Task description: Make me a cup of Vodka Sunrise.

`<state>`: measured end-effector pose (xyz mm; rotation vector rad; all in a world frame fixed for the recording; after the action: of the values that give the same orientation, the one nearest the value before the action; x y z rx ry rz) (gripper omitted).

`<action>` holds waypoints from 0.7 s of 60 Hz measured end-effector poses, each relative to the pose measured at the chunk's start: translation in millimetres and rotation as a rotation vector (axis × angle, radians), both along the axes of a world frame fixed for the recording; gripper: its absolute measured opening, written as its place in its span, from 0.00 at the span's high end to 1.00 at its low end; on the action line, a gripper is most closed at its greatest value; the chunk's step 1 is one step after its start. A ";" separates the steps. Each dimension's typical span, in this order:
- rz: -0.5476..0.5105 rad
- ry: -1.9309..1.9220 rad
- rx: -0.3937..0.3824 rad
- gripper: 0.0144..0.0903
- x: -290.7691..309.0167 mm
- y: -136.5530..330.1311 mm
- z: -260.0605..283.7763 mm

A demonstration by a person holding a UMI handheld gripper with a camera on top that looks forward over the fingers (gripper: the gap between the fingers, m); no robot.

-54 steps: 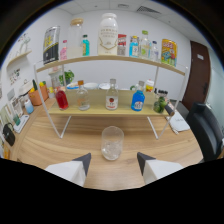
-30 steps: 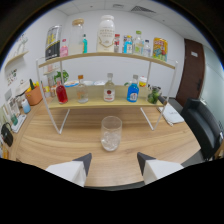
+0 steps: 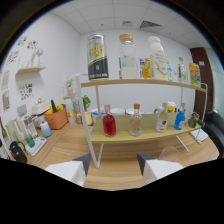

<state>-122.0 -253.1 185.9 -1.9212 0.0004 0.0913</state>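
Our gripper (image 3: 114, 167) hangs open and empty at the frame's bottom. The clear bottle (image 3: 135, 120) stands upright on the lower shelf (image 3: 150, 137), centre frame, just right of ahead, beside the red bottle (image 3: 109, 125).

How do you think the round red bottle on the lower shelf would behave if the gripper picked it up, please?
The red bottle looks like glass, so probably smooth, slippery and breakable. It appears mostly full, so likely heavy for its size. Its rounded body could slide between the open gripper; the narrow neck might hold better.
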 end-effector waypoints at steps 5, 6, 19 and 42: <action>0.006 -0.016 0.032 0.06 -7.6 32.0 9.8; 0.007 -0.019 0.038 0.06 -8.6 38.4 11.3; 0.004 -0.032 0.065 0.15 -17.0 111.5 6.3; -0.027 -0.094 0.075 0.72 -14.1 147.3 -4.3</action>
<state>-136.1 -105.8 181.6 -1.8485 -0.0398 -0.0171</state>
